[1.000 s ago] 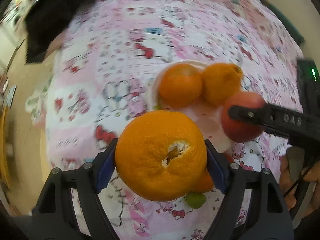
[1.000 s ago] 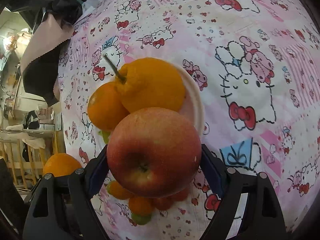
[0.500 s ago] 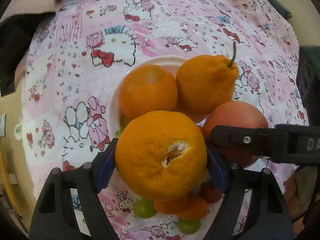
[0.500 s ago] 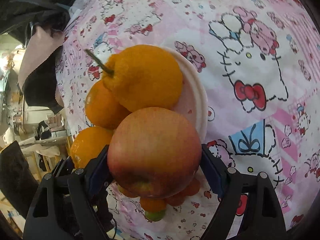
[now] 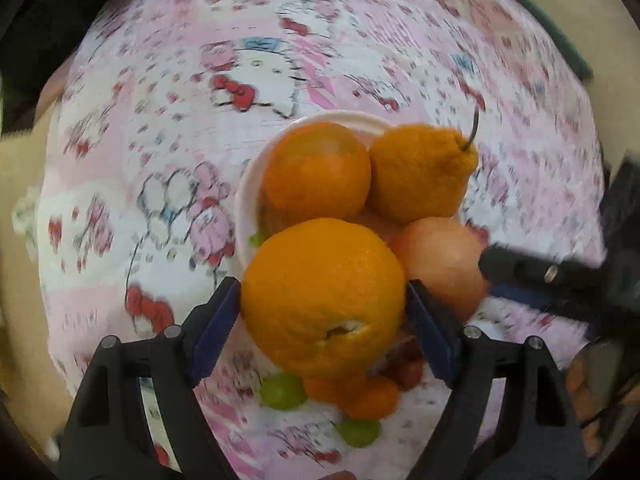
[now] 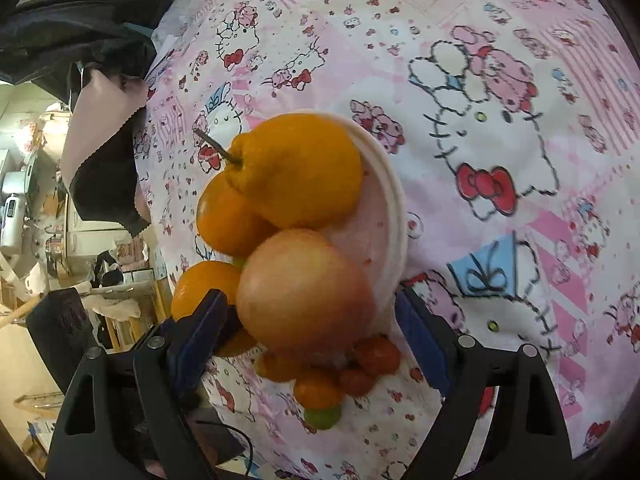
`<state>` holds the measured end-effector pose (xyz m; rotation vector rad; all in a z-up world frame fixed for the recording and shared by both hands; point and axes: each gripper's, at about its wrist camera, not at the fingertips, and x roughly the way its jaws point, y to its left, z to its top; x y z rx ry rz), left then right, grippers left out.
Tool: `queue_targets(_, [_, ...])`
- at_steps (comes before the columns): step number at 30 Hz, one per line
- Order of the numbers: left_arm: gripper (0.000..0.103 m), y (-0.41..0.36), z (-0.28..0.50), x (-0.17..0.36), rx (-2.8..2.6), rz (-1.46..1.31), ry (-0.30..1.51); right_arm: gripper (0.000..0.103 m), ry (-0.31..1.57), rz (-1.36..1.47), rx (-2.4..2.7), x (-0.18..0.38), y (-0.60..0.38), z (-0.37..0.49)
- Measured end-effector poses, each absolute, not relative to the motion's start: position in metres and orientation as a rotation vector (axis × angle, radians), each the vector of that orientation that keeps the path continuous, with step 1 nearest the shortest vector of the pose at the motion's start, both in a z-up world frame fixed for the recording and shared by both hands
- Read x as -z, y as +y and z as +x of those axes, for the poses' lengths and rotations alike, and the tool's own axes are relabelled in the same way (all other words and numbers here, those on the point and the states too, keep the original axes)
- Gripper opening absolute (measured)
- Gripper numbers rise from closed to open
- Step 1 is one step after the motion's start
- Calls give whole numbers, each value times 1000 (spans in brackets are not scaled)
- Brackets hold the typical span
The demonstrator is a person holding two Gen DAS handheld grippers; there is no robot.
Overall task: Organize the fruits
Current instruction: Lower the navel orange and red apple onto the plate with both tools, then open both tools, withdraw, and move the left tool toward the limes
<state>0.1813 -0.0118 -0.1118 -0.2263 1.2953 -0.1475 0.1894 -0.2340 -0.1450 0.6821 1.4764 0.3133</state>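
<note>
A white plate on the pink cartoon-print cloth holds a round orange and a knobbly stemmed orange. My left gripper has its jaws apart around a large orange that sits at the plate's near edge; small gaps show at both pads. My right gripper has its jaws apart around a red apple resting on the plate; the right pad stands clear of it. The apple also shows in the left wrist view.
Small orange and red tomatoes and green grapes lie on the cloth in front of the plate. A dark garment and beige cloth lie at the table's far left edge. Room clutter shows beyond that edge.
Both grippers' jaws have spread from the fruit. The large orange and the apple have dropped forward onto the plate's near side. The left view is blurred by motion.
</note>
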Motion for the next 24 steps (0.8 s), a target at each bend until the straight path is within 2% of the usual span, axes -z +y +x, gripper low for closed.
queue_targets(2, [80, -7, 177, 93, 180, -251, 1184, 89, 1483, 684, -315, 144, -238, 184])
queue_targets(9, [78, 8, 174, 80, 135, -306, 1171, 89, 1458, 689, -304, 138, -245, 180])
queue_targets(19, [78, 14, 164, 72, 65, -232, 1145, 89, 1426, 643, -307, 125, -240, 181])
queue_targets(24, [78, 14, 157, 57, 39, -207, 1076, 89, 1367, 611, -301, 107, -240, 178])
